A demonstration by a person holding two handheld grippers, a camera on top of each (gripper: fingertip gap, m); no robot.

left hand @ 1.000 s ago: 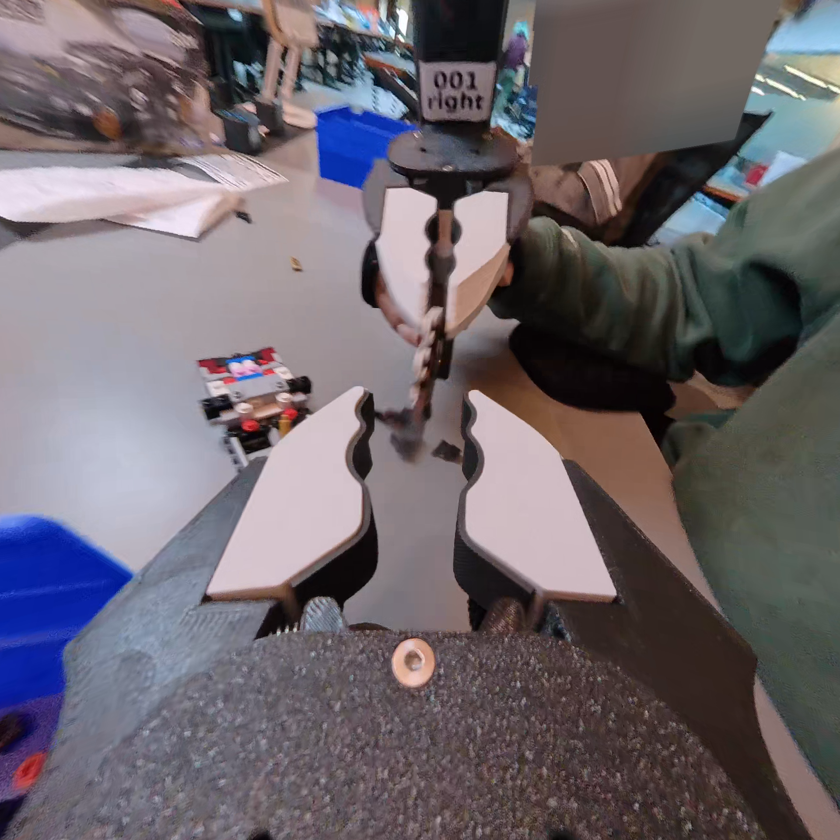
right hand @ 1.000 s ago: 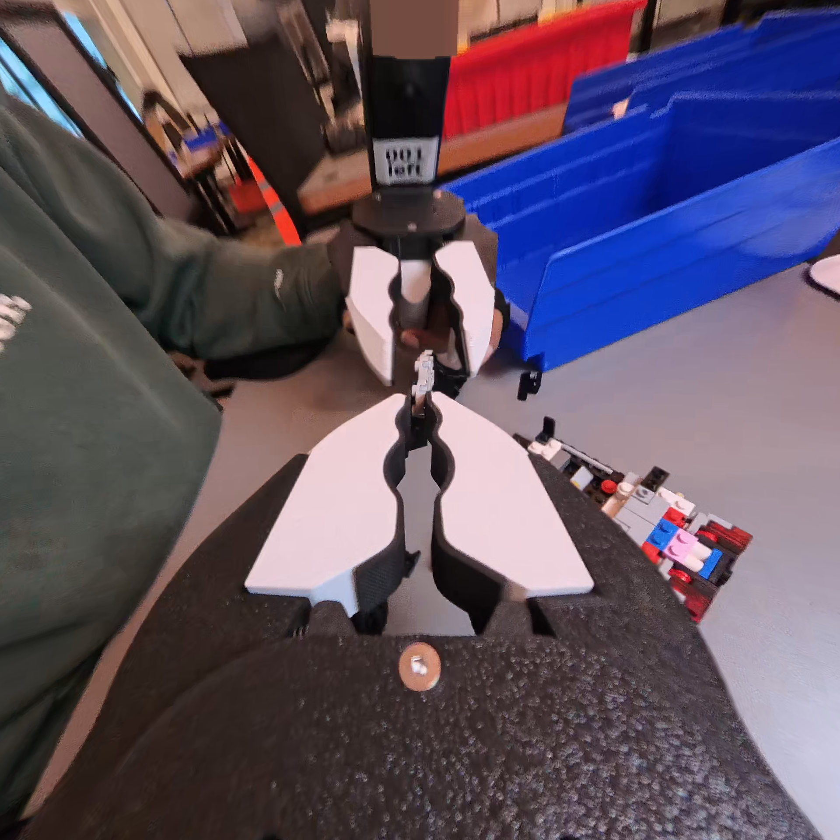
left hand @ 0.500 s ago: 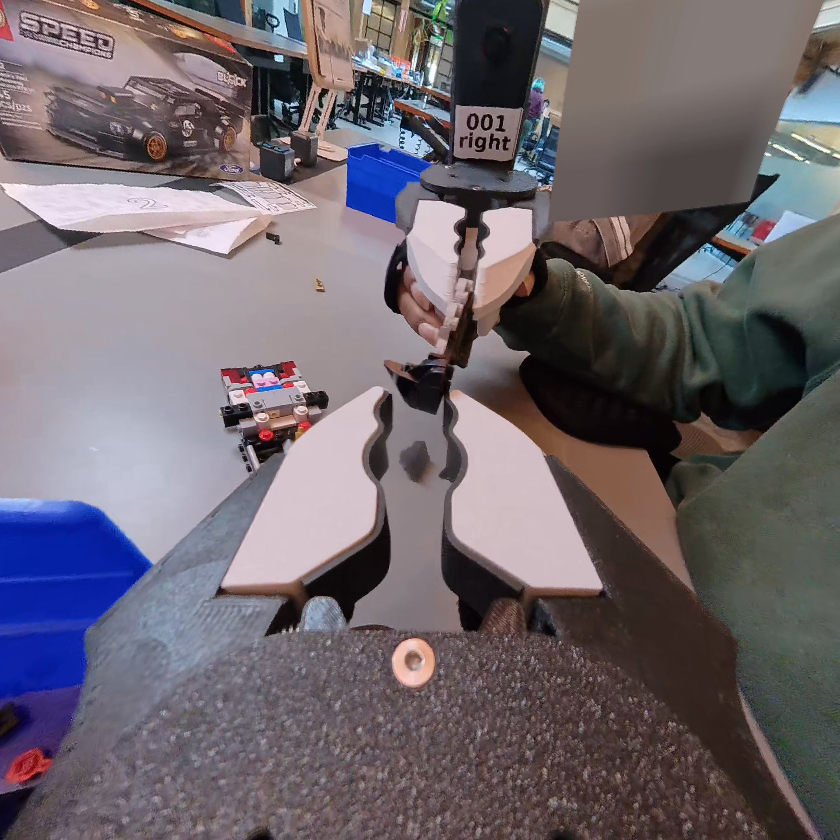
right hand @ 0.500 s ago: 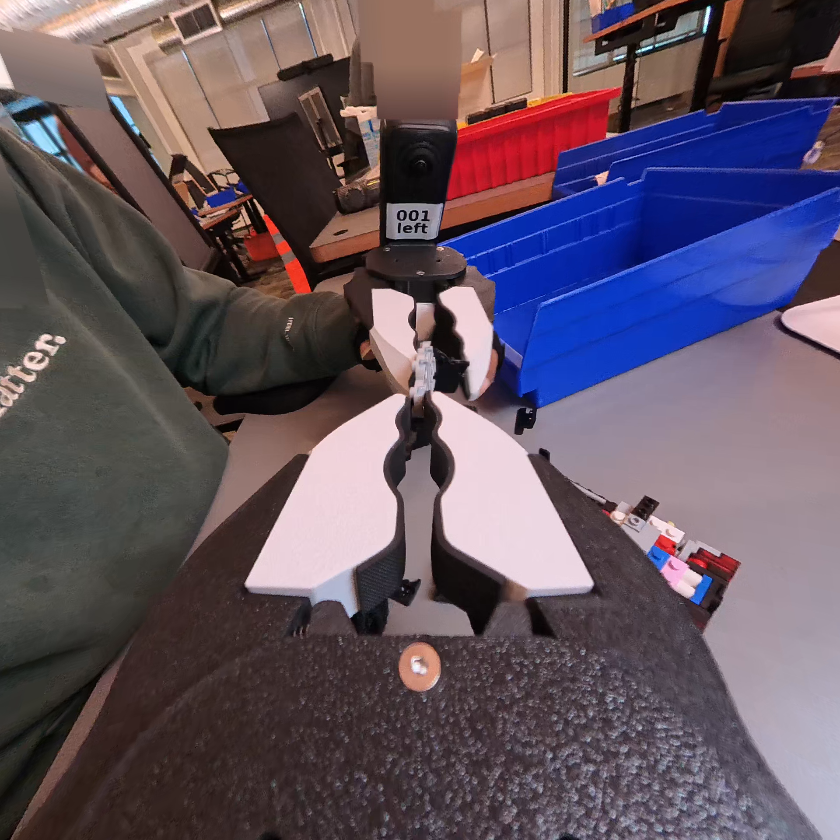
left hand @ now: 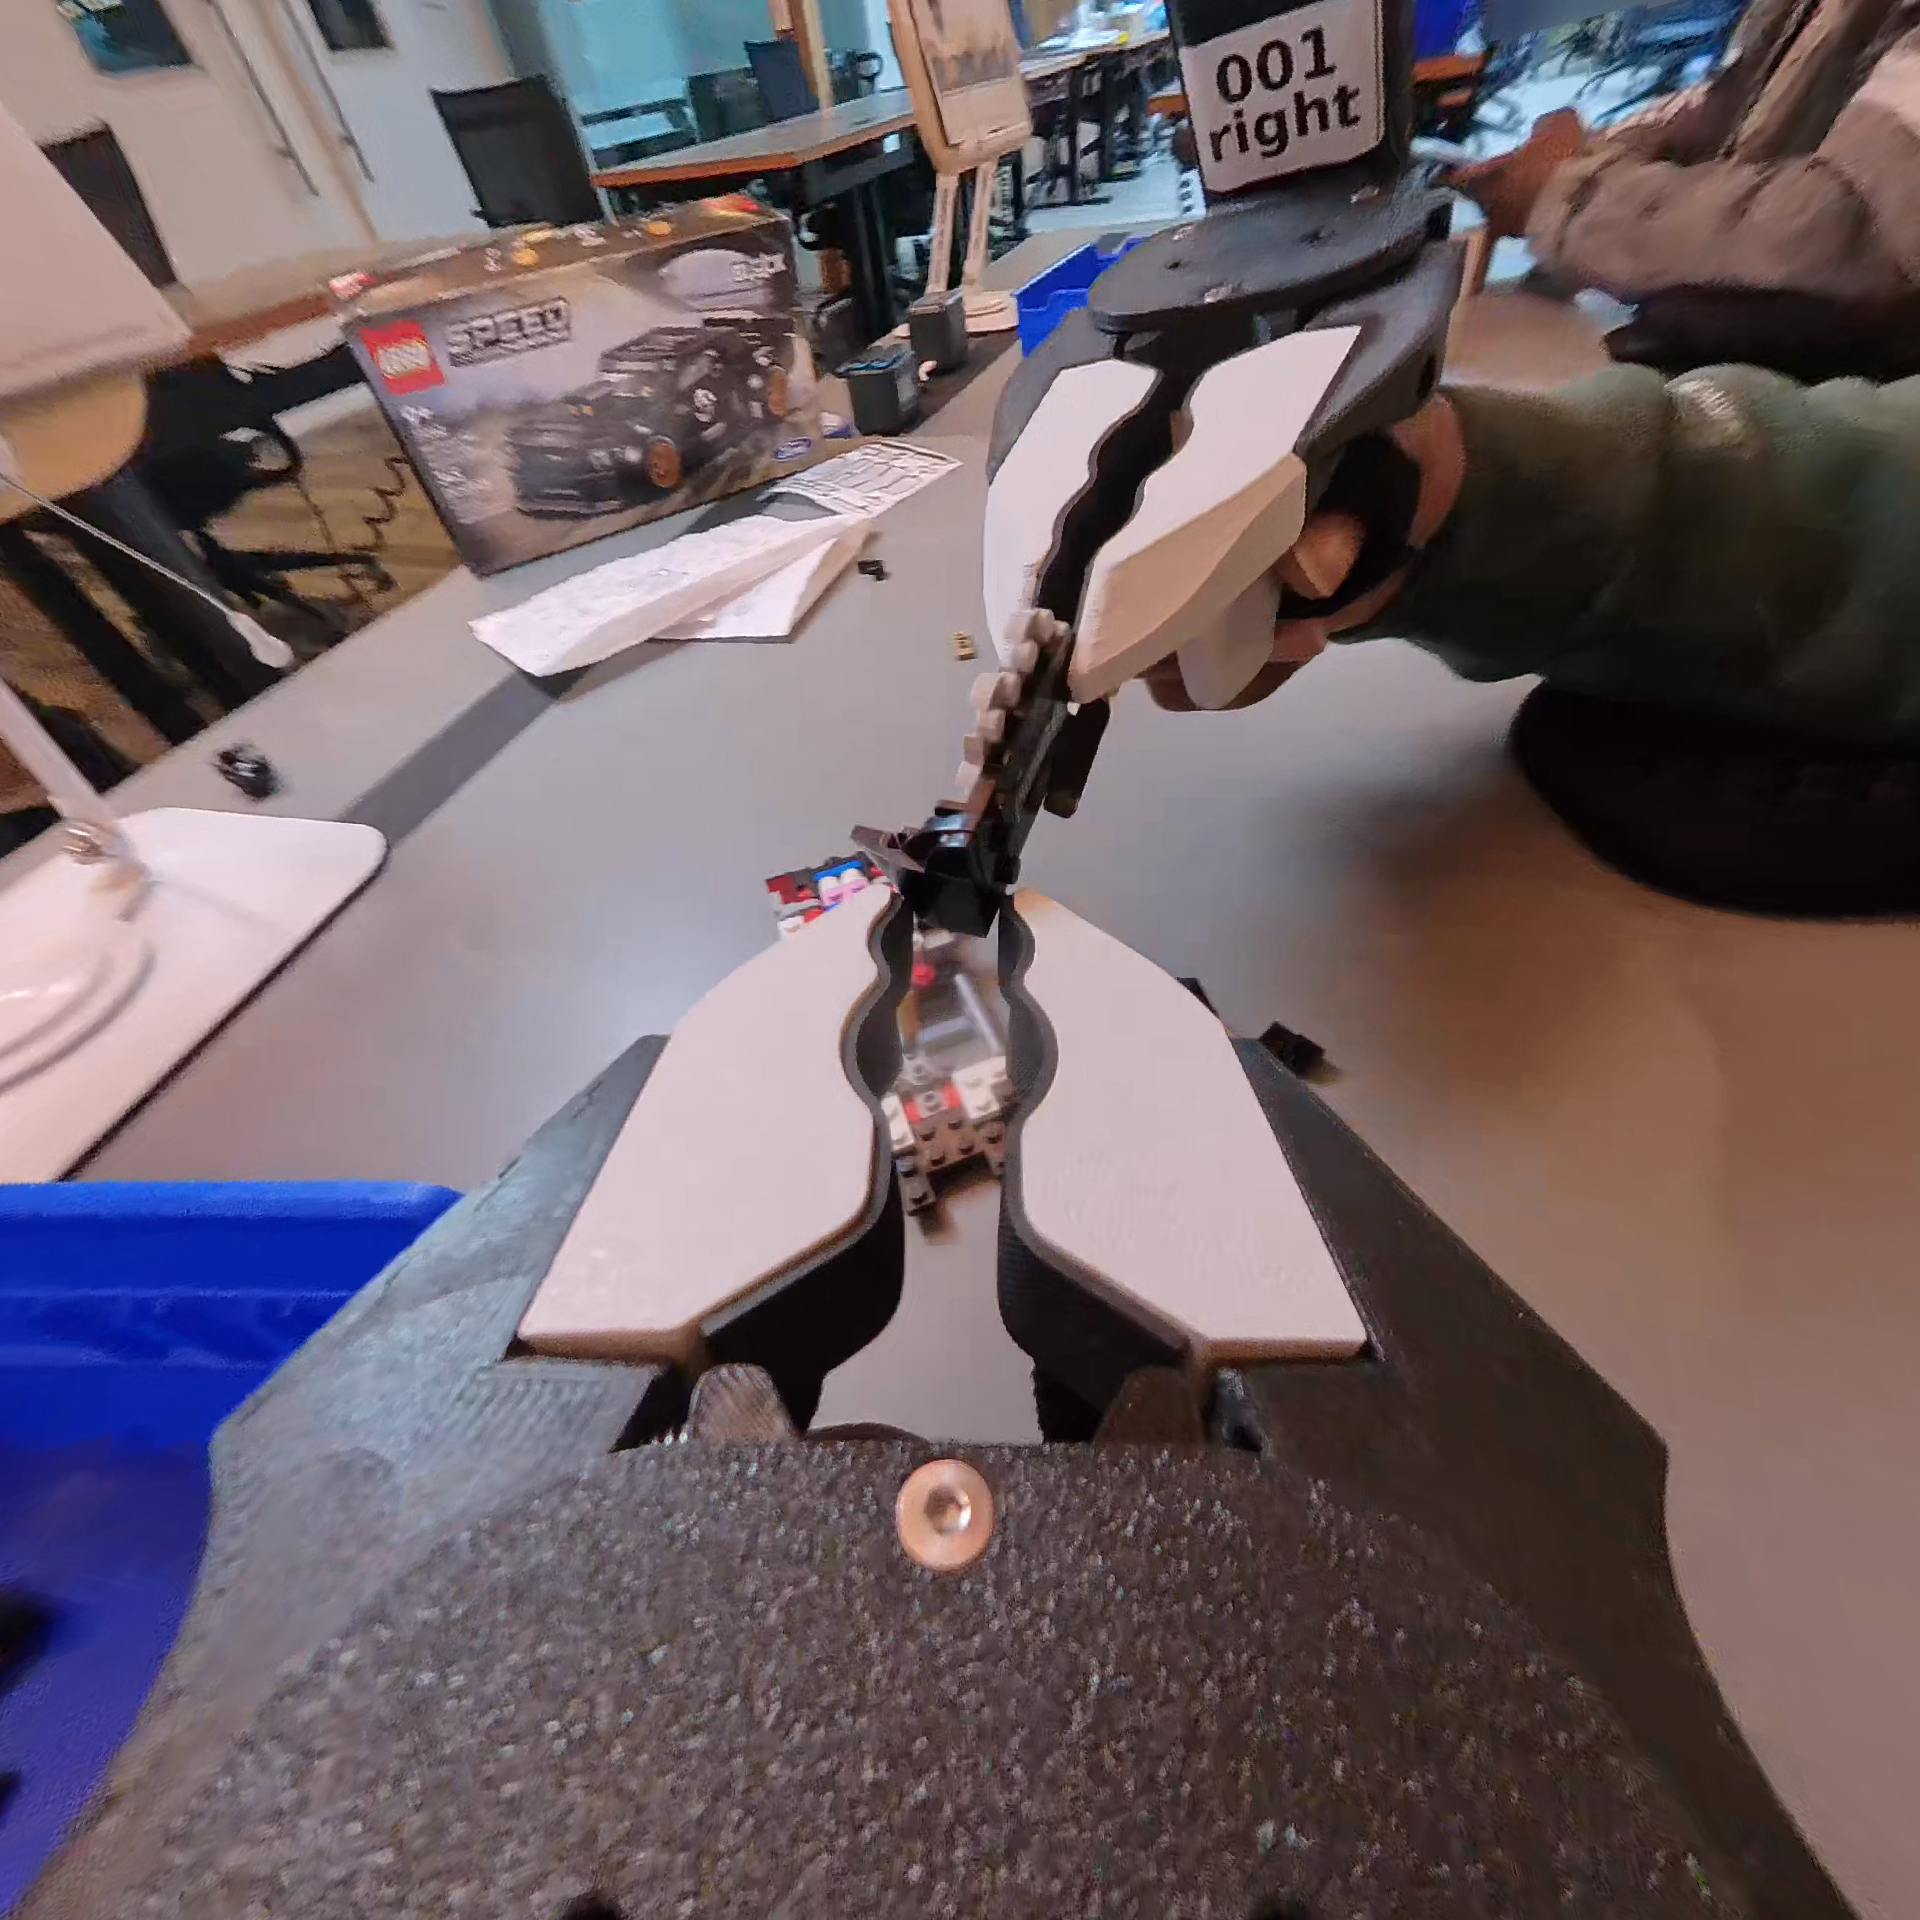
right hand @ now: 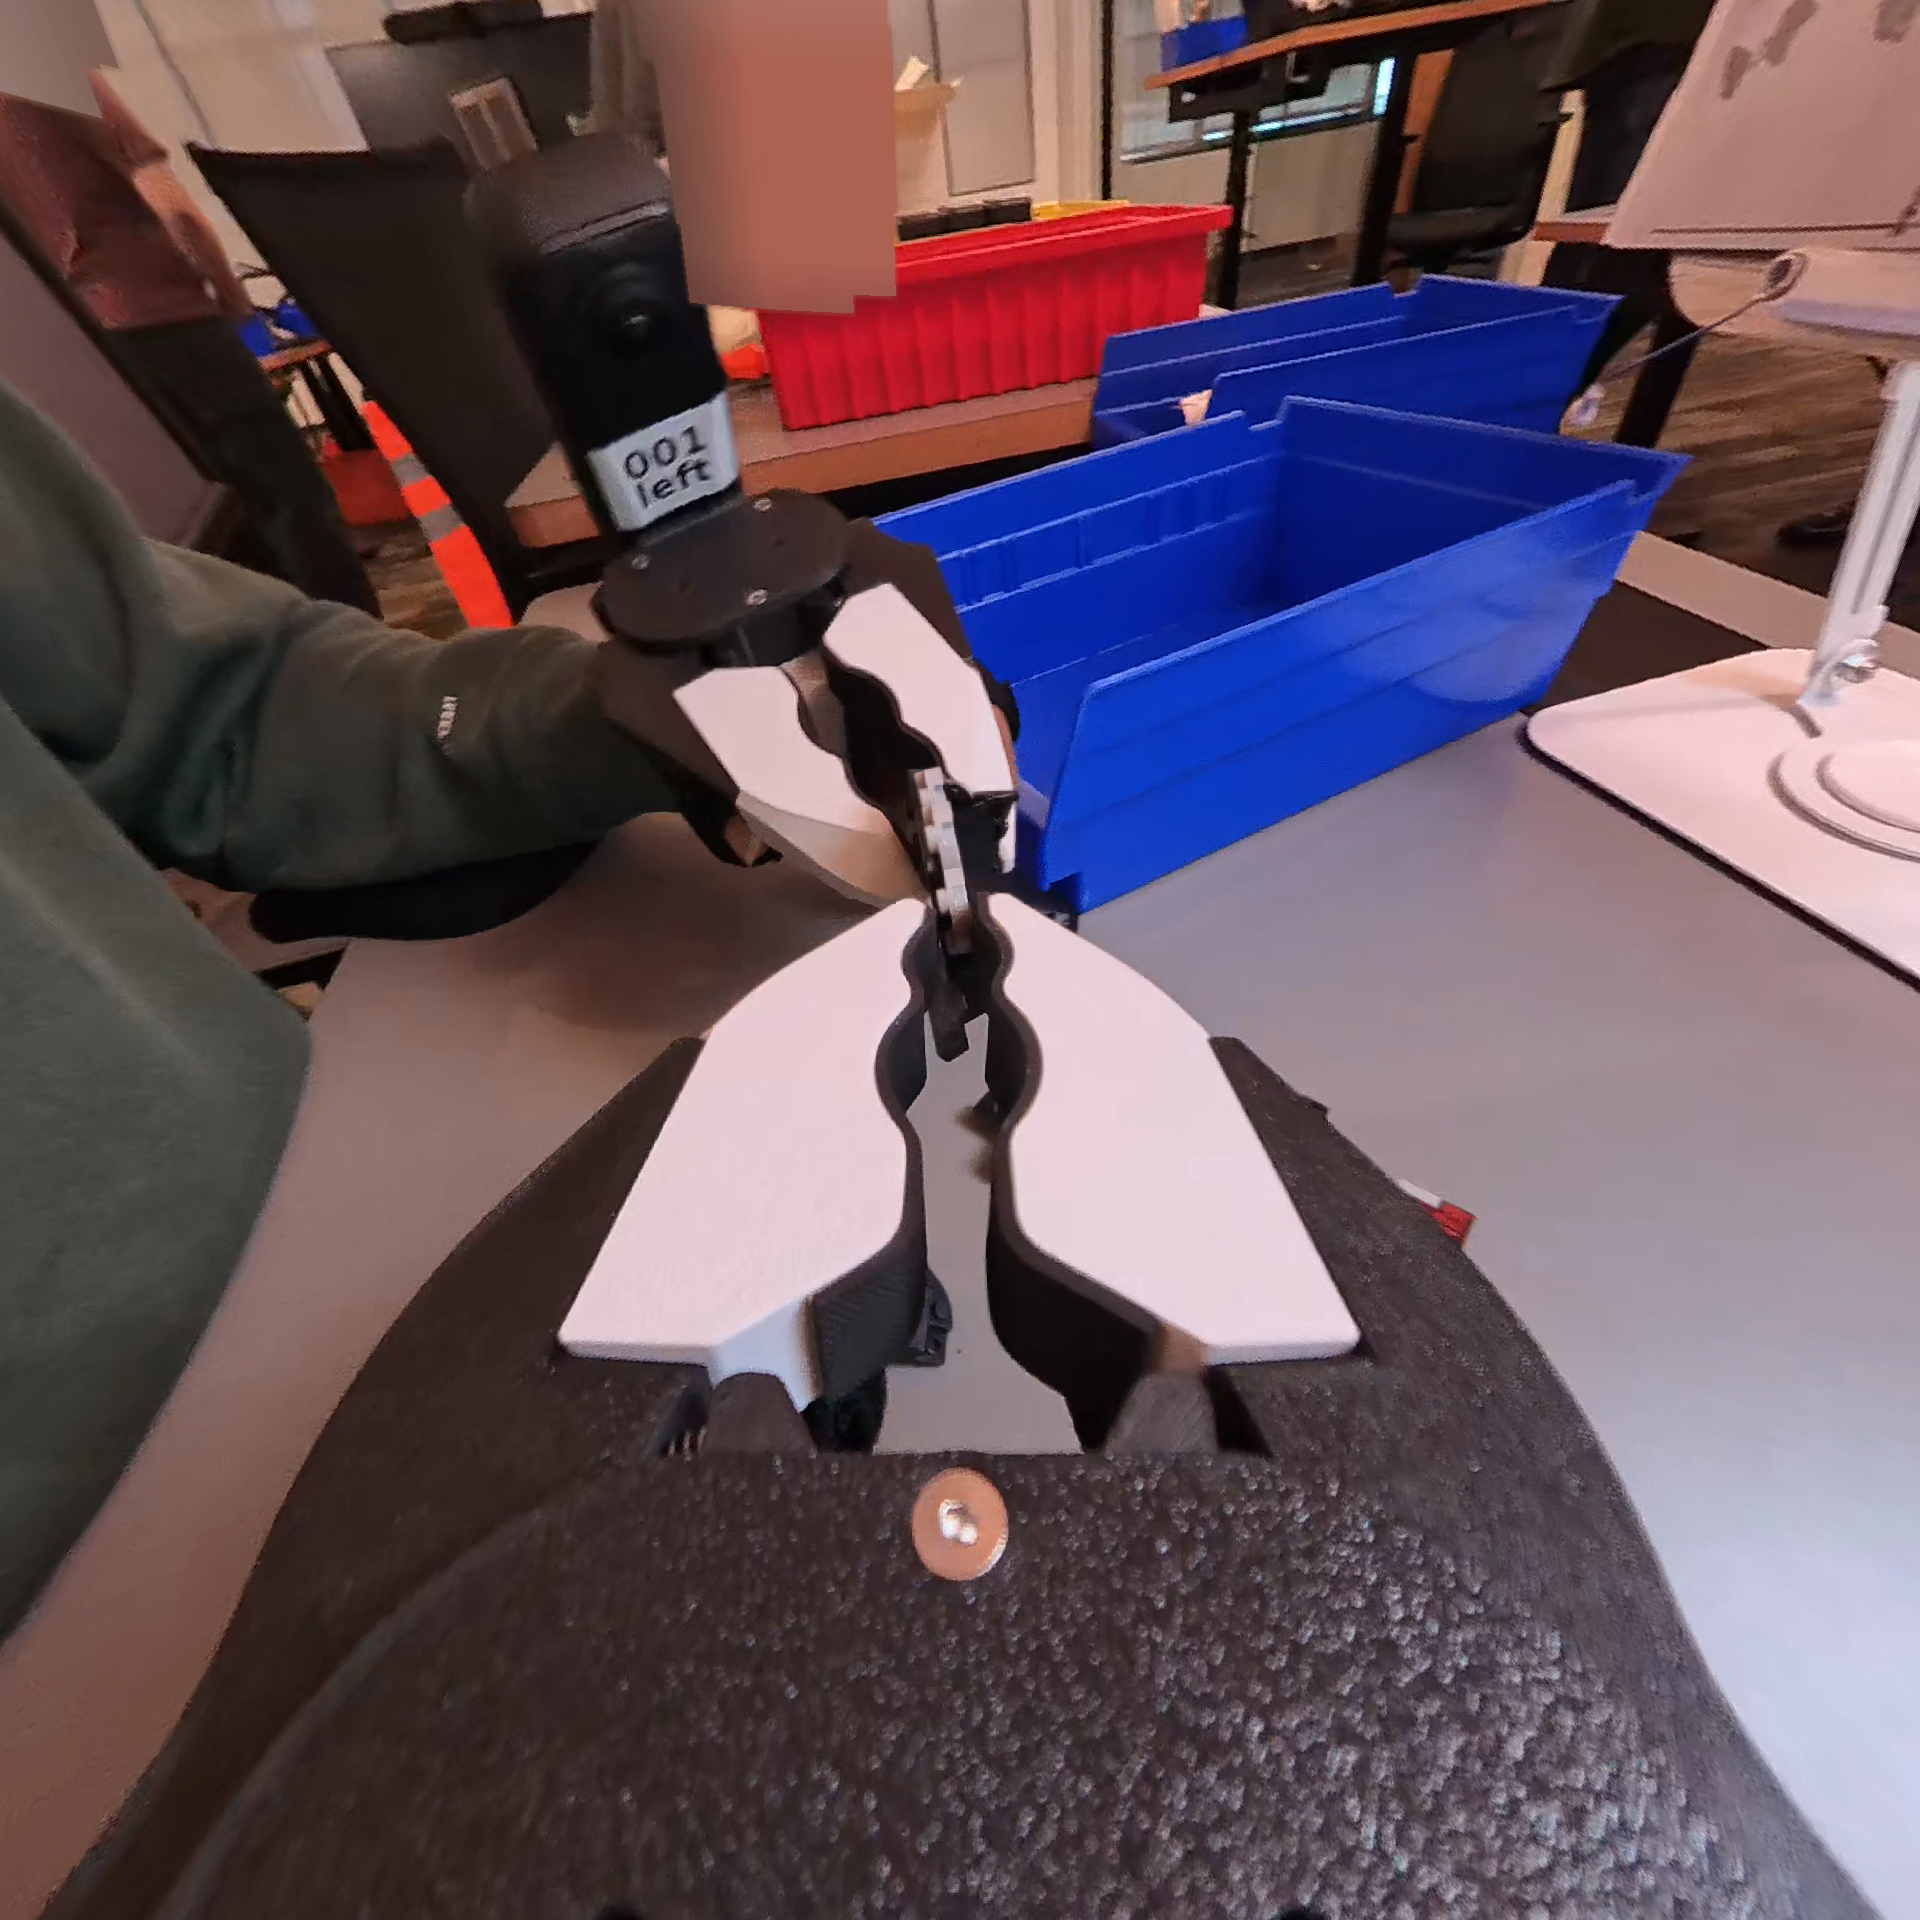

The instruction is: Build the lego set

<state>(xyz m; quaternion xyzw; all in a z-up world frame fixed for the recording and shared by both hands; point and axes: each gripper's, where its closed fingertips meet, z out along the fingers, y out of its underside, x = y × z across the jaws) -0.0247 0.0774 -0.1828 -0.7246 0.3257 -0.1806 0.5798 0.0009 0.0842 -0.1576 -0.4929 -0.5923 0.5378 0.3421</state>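
A brick strip (left hand: 1013, 727) is held aloft between both grippers, above the grey table (left hand: 582, 831).

The right gripper (left hand: 1049, 665) is clenched on its upper end; the left gripper (left hand: 951, 914) is closed on the black piece (left hand: 951, 868) at its lower end; the small brick model (left hand: 945, 1091) is seen lying on the table beneath, just beside the blue bin (left hand: 156, 1299).

Shared workshop or lab space, office-like. Long grey table (left hand: 582, 790) as work surface — more desks on black legs (left hand: 821, 135) behind, black office chair (right hand: 343, 312) nearby. Plastic storage bins all around: blue bins (right hand: 1320, 613) on table, red bin (right hand: 997, 301) on next desk. Boxed brick-car kit (left hand: 592, 364) with unfolded instruction sheets (left hand: 675, 603), loose brick pieces scattered — half-built brick model (left hand: 940, 1081) on table. White lamp base (right hand: 1745, 769) at table edge. Large windows, pale walls behind.
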